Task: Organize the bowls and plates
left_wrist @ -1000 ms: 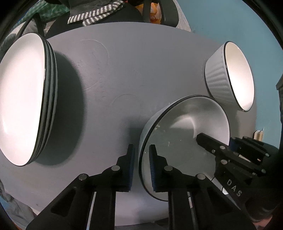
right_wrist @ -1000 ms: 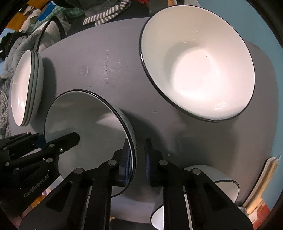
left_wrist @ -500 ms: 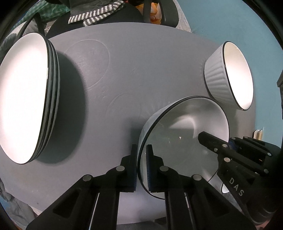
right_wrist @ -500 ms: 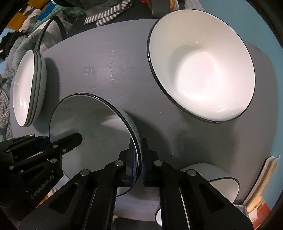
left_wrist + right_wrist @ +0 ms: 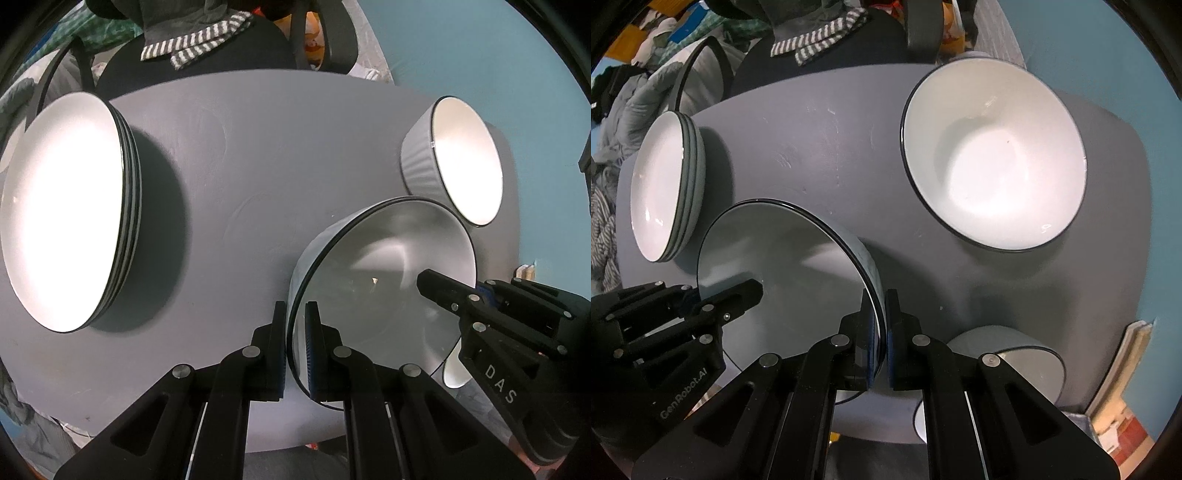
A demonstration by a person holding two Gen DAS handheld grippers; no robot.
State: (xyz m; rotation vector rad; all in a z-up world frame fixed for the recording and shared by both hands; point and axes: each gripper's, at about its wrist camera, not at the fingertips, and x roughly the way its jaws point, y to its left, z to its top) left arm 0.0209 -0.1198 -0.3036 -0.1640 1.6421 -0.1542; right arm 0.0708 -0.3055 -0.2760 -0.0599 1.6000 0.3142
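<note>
I hold a wide white bowl with a black rim [image 5: 384, 288] over the grey round table [image 5: 240, 147]. My left gripper [image 5: 295, 343] is shut on its left rim, one pad inside and one outside. My right gripper [image 5: 881, 332] is shut on the opposite rim of the same bowl [image 5: 783, 273]. Each view shows the other gripper across the bowl: the right gripper [image 5: 454, 286] and the left gripper [image 5: 716, 291]. A stack of white plates [image 5: 62, 210] [image 5: 657, 184] sits on the left of the table. A ribbed grey bowl [image 5: 465, 158] [image 5: 993, 158] stands at the far right.
A smaller grey bowl [image 5: 1008, 354] stands near the table's front edge, under my right gripper. Behind the table is a dark chair with a striped cloth [image 5: 195, 48] on it. Books or papers [image 5: 1123, 369] lie on the teal floor at the right.
Both grippers' jaws, slightly apart around the bowl's rim a second ago, have shut on it. The bowl has risen a little off the table with the right gripper.
</note>
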